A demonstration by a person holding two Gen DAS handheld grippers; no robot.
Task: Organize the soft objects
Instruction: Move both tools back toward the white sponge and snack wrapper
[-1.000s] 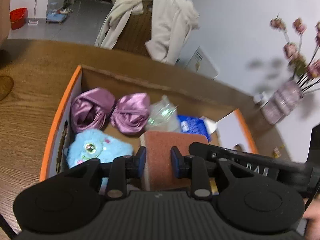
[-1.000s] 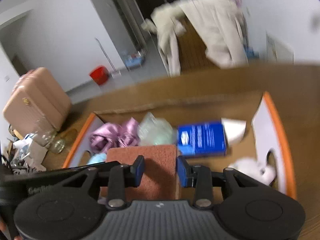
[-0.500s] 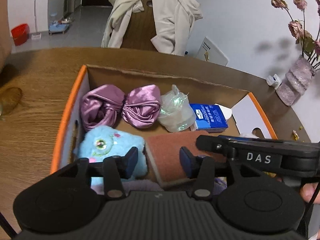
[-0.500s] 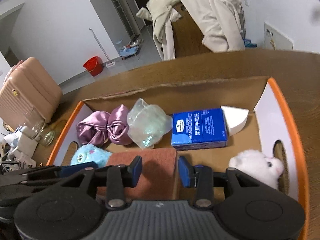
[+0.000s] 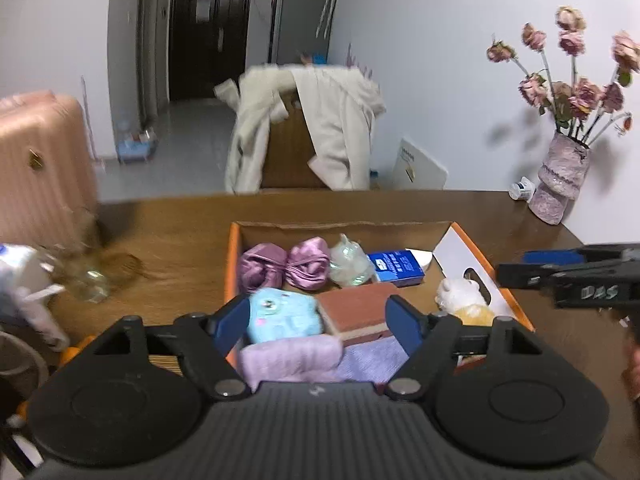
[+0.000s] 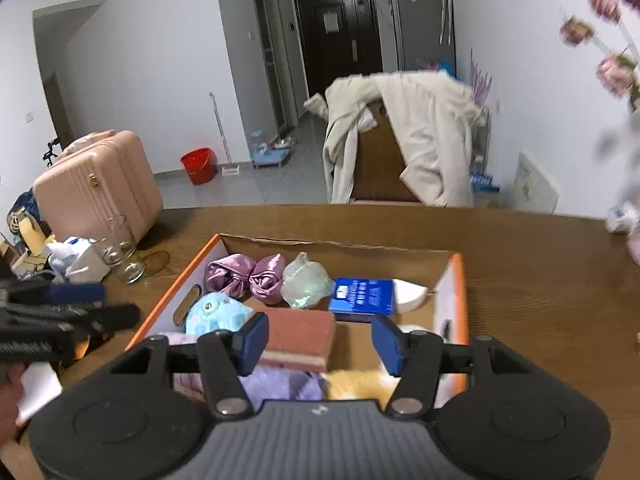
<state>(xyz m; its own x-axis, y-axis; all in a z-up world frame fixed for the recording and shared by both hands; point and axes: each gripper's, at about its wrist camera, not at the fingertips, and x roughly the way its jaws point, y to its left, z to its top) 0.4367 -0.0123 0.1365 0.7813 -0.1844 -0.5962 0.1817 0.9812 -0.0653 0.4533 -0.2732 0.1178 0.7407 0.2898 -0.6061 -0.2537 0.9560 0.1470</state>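
Both grippers are drawn back from the box (image 6: 460,276), the left gripper (image 5: 320,322) and right gripper (image 6: 318,338) spread apart, empty. A rust-brown sponge (image 6: 302,336) is left lying flat inside, beside the blue plush (image 6: 216,314).

White walls (image 6: 152,80) are enclosing the room, and a grey tiled floor (image 6: 256,184) is running back to a dark door (image 6: 340,28). A brown wooden worktop (image 6: 540,280) is filling the foreground. Beyond its far edge a chair (image 6: 380,168) is standing, draped in a cream coat (image 6: 432,132). A pink suitcase (image 6: 96,188) is standing off the left edge, a red bucket (image 6: 199,164) behind it. Near the far right corner a vase of dried roses (image 5: 560,176) is casting shadows.
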